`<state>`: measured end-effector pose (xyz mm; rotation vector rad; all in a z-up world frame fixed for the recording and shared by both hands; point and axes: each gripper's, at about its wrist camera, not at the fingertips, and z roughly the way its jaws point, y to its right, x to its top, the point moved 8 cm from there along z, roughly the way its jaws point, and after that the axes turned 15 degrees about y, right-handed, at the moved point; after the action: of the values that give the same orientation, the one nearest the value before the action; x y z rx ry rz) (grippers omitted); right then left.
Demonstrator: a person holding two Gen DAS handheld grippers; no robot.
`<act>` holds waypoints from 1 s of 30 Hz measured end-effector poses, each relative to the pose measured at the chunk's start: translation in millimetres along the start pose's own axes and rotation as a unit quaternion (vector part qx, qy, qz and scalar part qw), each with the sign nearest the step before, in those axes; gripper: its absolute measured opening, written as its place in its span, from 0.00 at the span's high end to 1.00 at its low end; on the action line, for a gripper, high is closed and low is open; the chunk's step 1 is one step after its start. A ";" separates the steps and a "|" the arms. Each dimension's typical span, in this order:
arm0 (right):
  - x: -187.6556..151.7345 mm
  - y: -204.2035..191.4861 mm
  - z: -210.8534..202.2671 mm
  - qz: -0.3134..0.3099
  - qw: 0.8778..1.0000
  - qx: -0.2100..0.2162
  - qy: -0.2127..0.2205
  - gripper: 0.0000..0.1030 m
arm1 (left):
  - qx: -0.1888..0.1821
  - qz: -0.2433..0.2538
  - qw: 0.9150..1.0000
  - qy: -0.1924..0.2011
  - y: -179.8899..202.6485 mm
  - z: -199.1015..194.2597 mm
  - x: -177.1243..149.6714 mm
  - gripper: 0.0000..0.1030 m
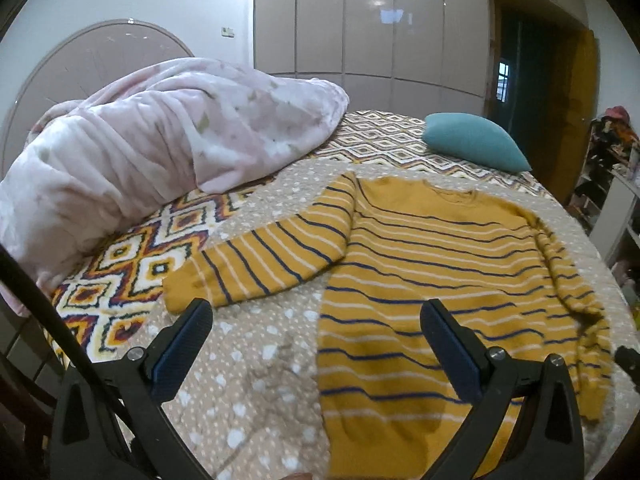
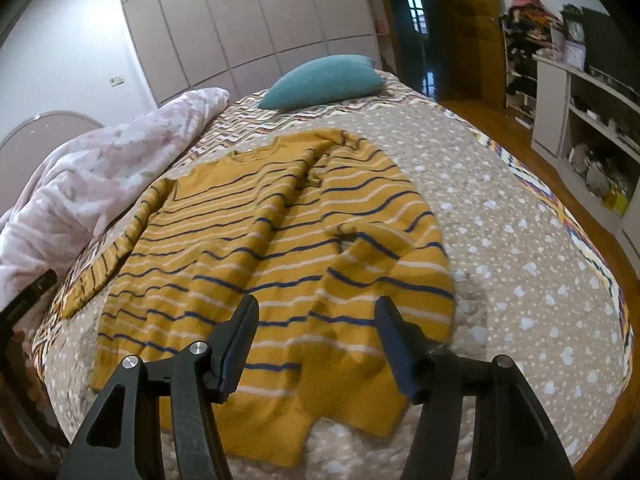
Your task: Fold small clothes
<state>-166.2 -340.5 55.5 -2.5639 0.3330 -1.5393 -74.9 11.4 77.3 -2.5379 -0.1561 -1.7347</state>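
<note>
On the bed (image 1: 256, 344), striped sweater (image 1: 432, 264)

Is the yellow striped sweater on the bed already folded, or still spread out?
Mostly spread. The sweater lies flat on the bed cover; one sleeve sticks out sideways, the other lies along its body.

The sweater (image 1: 440, 248) ahead of the black fingers (image 1: 452, 340) is mustard yellow with thin navy and white stripes. Under it lies a tan blanket (image 2: 500, 208) dotted white, over a zigzag-patterned bedspread (image 1: 132, 264). Beyond are a teal pillow (image 1: 476, 142) and a pale pink duvet (image 1: 160, 136).
</note>
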 end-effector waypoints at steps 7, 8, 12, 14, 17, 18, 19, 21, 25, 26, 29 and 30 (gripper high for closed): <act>-12.3 -9.3 4.1 0.007 1.000 0.011 -0.006 0.37 | -0.015 -0.002 0.999 -0.035 10.3 -8.3 -11.9 0.00; -14.2 -10.8 6.8 0.009 1.000 0.014 -0.012 0.37 | -0.016 -0.003 0.999 -0.039 11.0 -8.9 -13.7 0.00; -24.2 -17.6 12.7 0.002 0.999 0.029 -0.030 0.37 | -0.021 -0.005 0.999 -0.047 11.9 -11.0 -17.7 0.00; -26.4 -20.3 14.4 -0.006 0.999 0.029 -0.031 0.37 | -0.018 -0.002 0.999 -0.046 11.3 -11.3 -17.9 0.00; -28.6 -25.0 16.4 -0.014 0.999 0.032 -0.031 0.37 | -0.020 -0.001 0.999 -0.050 10.3 -11.0 -18.6 0.00; -30.0 -26.0 16.0 -0.015 0.999 0.033 -0.033 0.37 | -0.021 -0.002 0.998 -0.051 9.5 -11.5 -18.1 0.00; -30.1 -26.3 16.7 -0.015 0.999 0.033 -0.034 0.37 | -0.020 -0.002 0.998 -0.052 8.8 -11.6 -18.7 0.00; -30.9 -26.9 18.4 -0.015 0.999 0.032 -0.035 0.37 | -0.018 0.001 0.998 -0.052 7.8 -12.0 -19.9 0.00; -32.2 -25.6 22.6 -0.015 0.999 0.029 -0.037 0.36 | -0.014 0.008 0.998 -0.059 6.4 -9.0 -22.9 0.00; -32.9 -25.4 23.3 -0.014 0.999 0.028 -0.038 0.36 | -0.013 0.006 0.998 -0.060 5.8 -8.4 -23.8 0.00; -33.2 -26.8 28.9 -0.014 0.999 0.027 -0.040 0.36 | -0.009 0.006 0.998 -0.062 2.9 -5.8 -25.6 0.00; -34.4 -27.2 29.8 -0.015 0.999 0.027 -0.041 0.36 | -0.007 0.006 0.998 -0.063 1.9 -4.8 -26.3 0.00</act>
<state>-152.2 -305.5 18.3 -2.5943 0.2410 -1.4264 -88.6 7.8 54.6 -2.6531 -0.1340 -1.5765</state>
